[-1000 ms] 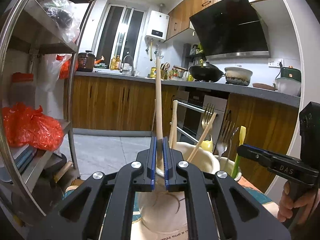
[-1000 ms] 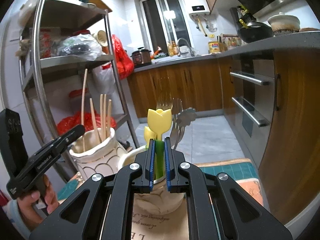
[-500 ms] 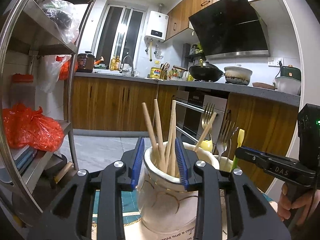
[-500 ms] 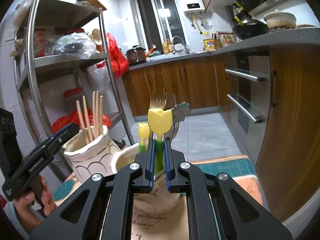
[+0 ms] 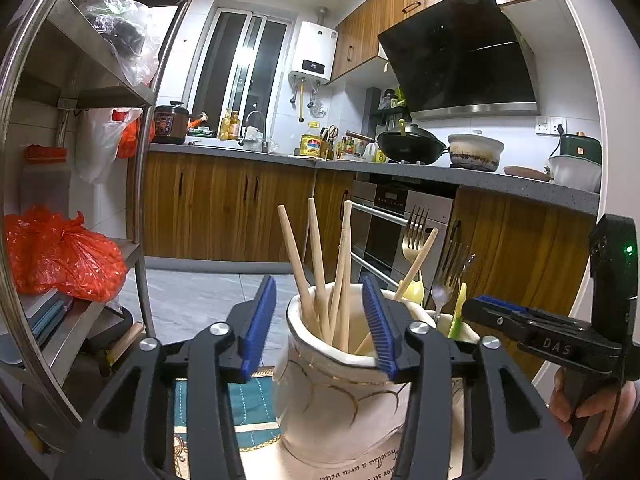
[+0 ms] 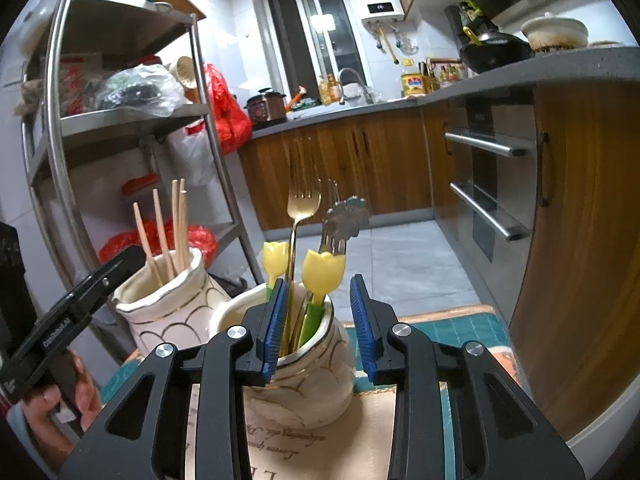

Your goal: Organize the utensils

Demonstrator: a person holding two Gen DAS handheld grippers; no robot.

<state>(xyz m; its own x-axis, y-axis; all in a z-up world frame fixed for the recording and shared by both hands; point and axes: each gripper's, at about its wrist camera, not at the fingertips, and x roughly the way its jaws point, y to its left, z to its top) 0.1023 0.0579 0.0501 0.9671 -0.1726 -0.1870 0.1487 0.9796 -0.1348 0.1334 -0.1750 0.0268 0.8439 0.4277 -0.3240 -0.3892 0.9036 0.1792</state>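
Two white ceramic vases with gold lines stand side by side on a mat. The left vase (image 5: 336,408) holds several wooden chopsticks (image 5: 318,264). My left gripper (image 5: 318,324) is open and empty, its blue pads either side of that vase's mouth. The right vase (image 6: 304,384) holds a gold fork (image 6: 302,204), silver forks (image 6: 336,236) and two yellow tulip-topped utensils (image 6: 323,270). My right gripper (image 6: 318,320) is open and empty around that vase's mouth. The left vase (image 6: 168,312) also shows in the right wrist view.
A teal and cream table mat (image 5: 248,404) lies under the vases. A steel shelf rack (image 5: 136,216) with red bags (image 5: 60,260) stands at the left. Wooden cabinets and an oven (image 6: 488,196) are to the right, close to the table edge.
My left gripper let go of a chopstick, which dropped into the left vase, and opened wide. My right gripper opened and released the yellow tulip utensil into the right vase.
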